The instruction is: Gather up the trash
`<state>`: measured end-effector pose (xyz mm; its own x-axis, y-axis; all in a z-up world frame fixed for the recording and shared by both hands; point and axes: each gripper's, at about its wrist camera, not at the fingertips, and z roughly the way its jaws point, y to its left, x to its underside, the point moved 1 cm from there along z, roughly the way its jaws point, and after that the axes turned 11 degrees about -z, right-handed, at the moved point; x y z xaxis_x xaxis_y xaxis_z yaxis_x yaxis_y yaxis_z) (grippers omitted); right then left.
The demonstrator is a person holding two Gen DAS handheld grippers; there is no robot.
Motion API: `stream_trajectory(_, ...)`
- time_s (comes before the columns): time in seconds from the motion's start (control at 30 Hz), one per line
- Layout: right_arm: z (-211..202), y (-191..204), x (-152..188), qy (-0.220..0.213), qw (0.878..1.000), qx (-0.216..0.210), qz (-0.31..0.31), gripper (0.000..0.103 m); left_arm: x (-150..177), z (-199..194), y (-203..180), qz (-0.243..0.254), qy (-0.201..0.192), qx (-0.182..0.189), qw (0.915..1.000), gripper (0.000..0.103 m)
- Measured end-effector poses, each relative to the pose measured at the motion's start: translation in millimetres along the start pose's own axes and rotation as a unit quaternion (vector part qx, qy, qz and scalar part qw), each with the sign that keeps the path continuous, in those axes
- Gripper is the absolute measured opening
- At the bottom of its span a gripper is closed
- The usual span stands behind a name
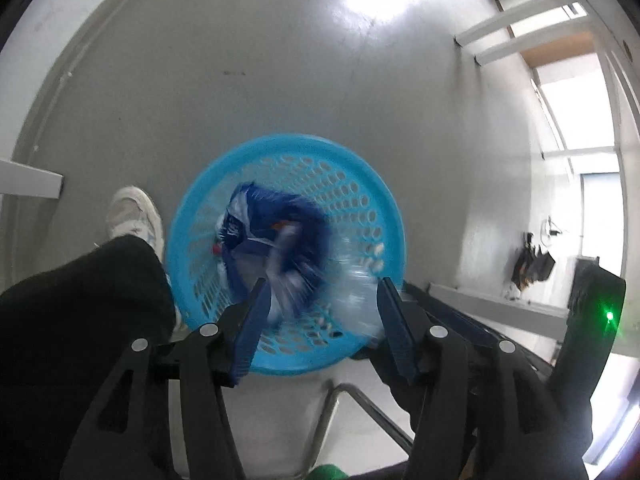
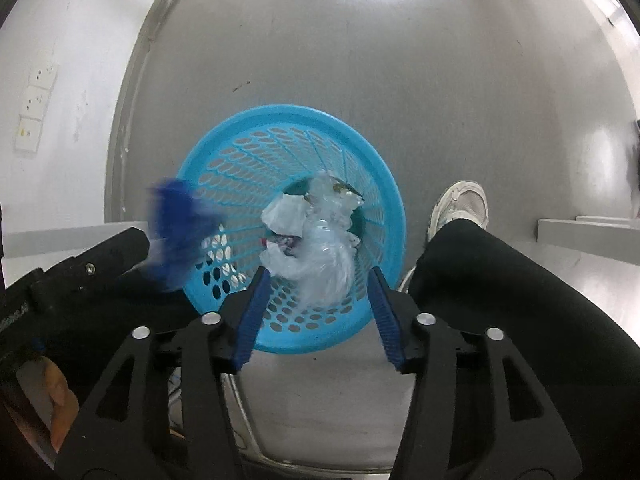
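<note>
Two pieces of trash were dropping into the blue basket point(image 2: 288, 220) on the floor: a blurred blue wrapper point(image 1: 276, 232) under the left claw point(image 1: 320, 320), clear plastic point(image 2: 324, 240) under the right claw point(image 2: 316, 312). Both claws stood released, gripping nothing, at the basket's 6 o'clock rim. Judging by this, hovering centred until both pieces settle would be wisest.

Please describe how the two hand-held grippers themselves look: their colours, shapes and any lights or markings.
Both are alike: the left gripper and the right gripper have black angular linkage arms with triangular cut-outs and round silver pivot pins, ending in flat blue ribbed fingers. Seen from the left wrist camera, the right gripper's black body shows a small green light.
</note>
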<state>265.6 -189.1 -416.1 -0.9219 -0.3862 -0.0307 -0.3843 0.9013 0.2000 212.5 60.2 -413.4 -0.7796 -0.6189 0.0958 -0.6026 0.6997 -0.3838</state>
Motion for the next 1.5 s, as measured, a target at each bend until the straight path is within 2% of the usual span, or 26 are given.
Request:
stream_trajectory(0.23, -7, -1, 5, -0.013, 1.000, 0.001, -0.001, 0.057, 3, -12, 4, -0.005, -0.013, 0.005, 0.9999, 0.055)
stream_trajectory(0.47, -30, 6, 16, -0.036, 0.999, 0.017, -0.029, 0.057, 15, -32, 0, 0.028, -0.036, -0.011, 0.9989, 0.055)
stream_trajectory(0.67, -59, 12, 34, -0.063, 0.997, 0.015, -0.048, 0.059, 32, -56, -2, 0.074, -0.049, -0.013, 0.9960, 0.061)
stream_trajectory(0.83, -89, 21, 54, -0.095, 0.993, 0.010, -0.072, 0.064, 47, -72, 2, 0.091, -0.058, -0.013, 0.9940, 0.064)
stream_trajectory(1.0, -114, 27, 74, -0.115, 0.989, 0.009, -0.092, 0.068, 74, -95, -1, 0.133, -0.078, -0.020, 0.9879, 0.071)
stream_trajectory(1.2, -135, 37, 101, -0.126, 0.985, 0.010, -0.116, 0.070, 103, -124, -6, 0.164, -0.097, -0.005, 0.9817, 0.082)
stream_trajectory(1.4, -160, 42, 128, -0.145, 0.982, -0.003, -0.122, 0.085, 132, -150, -3, 0.191, -0.128, 0.000, 0.9732, 0.097)
stream_trajectory(1.47, -166, 45, 136, -0.153, 0.980, -0.001, -0.126, 0.094, 138, -155, 4, 0.194, -0.136, 0.000, 0.9716, 0.097)
stream_trajectory(1.5, -168, 46, 139, -0.157, 0.979, 0.000, -0.128, 0.094, 140, -156, 8, 0.192, -0.139, -0.003, 0.9716, 0.097)
